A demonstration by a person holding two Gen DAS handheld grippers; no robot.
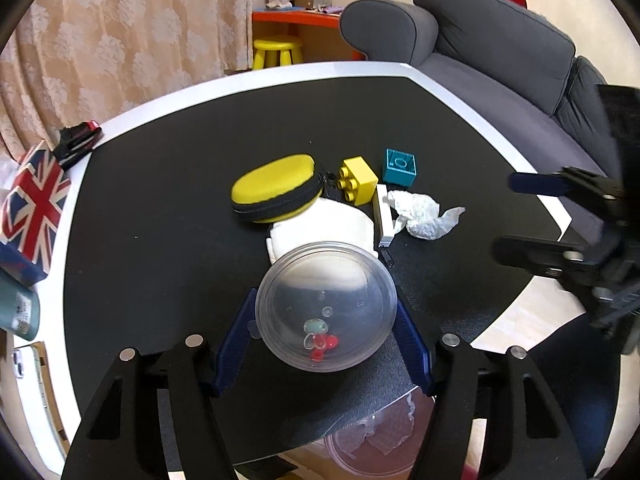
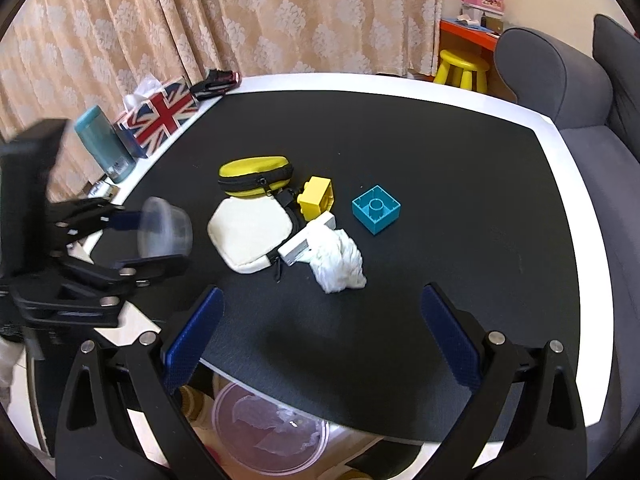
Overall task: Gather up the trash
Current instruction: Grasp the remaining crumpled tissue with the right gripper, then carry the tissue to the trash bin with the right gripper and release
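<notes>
My left gripper (image 1: 326, 312) is shut on a clear plastic cup (image 1: 326, 306) with small red and pale bits inside, held above the black table (image 1: 160, 220); it also shows in the right wrist view (image 2: 164, 234). A crumpled white tissue (image 2: 338, 262) lies mid-table, also seen in the left wrist view (image 1: 420, 212). My right gripper (image 2: 320, 332) is open and empty above the table's near edge, short of the tissue; it shows in the left wrist view (image 1: 520, 216).
A yellow zip case (image 2: 256, 176), a cream pouch (image 2: 250, 236), a yellow brick (image 2: 316, 196), a teal brick (image 2: 376, 208) and a small white box (image 2: 306, 238) lie by the tissue. A clear bin with trash (image 2: 268, 432) stands below the near edge. A flag tissue box (image 2: 160, 114) and bottle (image 2: 104, 144) stand at left.
</notes>
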